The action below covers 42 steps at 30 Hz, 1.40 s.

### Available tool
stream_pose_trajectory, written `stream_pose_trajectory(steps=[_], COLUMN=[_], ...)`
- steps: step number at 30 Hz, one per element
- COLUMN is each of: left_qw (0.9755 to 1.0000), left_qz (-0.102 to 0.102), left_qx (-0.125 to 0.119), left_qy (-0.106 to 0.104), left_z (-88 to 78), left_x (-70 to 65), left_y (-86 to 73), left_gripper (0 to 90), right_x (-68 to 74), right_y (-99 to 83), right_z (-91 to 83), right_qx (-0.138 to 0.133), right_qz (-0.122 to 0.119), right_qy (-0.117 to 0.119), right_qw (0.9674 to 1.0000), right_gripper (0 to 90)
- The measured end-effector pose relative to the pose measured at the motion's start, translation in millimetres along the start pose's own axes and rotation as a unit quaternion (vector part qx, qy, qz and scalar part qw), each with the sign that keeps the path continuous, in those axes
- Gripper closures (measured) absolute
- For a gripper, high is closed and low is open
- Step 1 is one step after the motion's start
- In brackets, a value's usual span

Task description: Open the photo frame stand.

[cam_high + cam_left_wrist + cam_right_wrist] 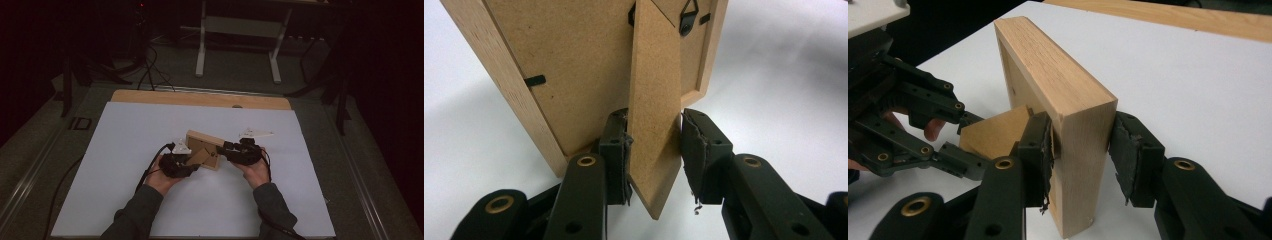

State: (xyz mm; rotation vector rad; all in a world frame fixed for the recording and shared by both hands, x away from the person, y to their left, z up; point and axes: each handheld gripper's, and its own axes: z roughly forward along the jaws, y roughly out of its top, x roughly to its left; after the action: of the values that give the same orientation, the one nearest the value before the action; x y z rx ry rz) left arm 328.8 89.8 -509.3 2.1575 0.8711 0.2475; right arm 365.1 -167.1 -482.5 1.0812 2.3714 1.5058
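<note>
A light wooden picture frame (199,139) stands on edge at the middle of the white sheet, its brown backing board (564,60) facing my left gripper. My left gripper (196,162) comes from the near left, and its pads (616,150) hold the frame's fold-out fibreboard stand (651,100) by its two edges. My right gripper (226,148) comes from the right and is shut across the thick wooden side of the picture frame (1048,70), one pad on each face. In the right gripper view the left gripper (973,142) reaches the stand (998,132) behind the frame.
The white sheet (125,150) covers a wooden table whose bare edge (200,98) runs along the back. A black hanger hook (687,17) and a turn clip (535,80) sit on the backing. White furniture legs (201,50) and cables (150,70) lie on the floor beyond.
</note>
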Motion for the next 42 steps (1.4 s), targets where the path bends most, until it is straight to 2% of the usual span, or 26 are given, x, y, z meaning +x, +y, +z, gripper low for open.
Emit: stream_pose_trajectory(steps=[4,7,15,22,30,34,42], left_qw=[1.0,1.0,0.9998,0.9996,0.9999,1.0,1.0], left_qz=[-0.002,0.001,-0.006,-0.015,-0.005,0.0,0.004], left_qx=[0.003,0.003,-0.006,-0.017,-0.01,-0.006,-0.002], left_qy=[-0.001,0.001,-0.016,-0.016,-0.004,0.003,-0.003], left_z=[2.4,0.4,-5.3,-8.5,-10.6,-11.3,-11.9], left_x=[1.6,1.1,2.7,6.5,4.9,4.6,2.7], left_y=[-0.1,-0.2,0.5,2.4,6.6,6.4,4.5], left_gripper=[66.0,64.4,56.9,56.8,66.2,74.4,76.5], right_x=[4.6,6.7,8.1,8.9,10.4,12.1,16.4], right_y=[1.5,0.8,-1.7,-3.2,-4.2,-5.5,-7.8], right_z=[-0.3,-0.9,-2.4,-3.4,-3.9,-4.3,-4.9], right_qx=[0.001,0.002,0.0,-0.003,-0.004,-0.004,0.0], right_qz=[-0.025,-0.034,-0.036,-0.037,-0.038,-0.042,-0.044], right_qy=[-0.02,-0.022,-0.016,-0.009,-0.007,-0.005,-0.004], right_qw=[0.9995,0.9992,0.9992,0.9993,0.9992,0.9991,0.999], right_gripper=[60.6,61.1,61.4,61.2,61.0,60.7,59.9])
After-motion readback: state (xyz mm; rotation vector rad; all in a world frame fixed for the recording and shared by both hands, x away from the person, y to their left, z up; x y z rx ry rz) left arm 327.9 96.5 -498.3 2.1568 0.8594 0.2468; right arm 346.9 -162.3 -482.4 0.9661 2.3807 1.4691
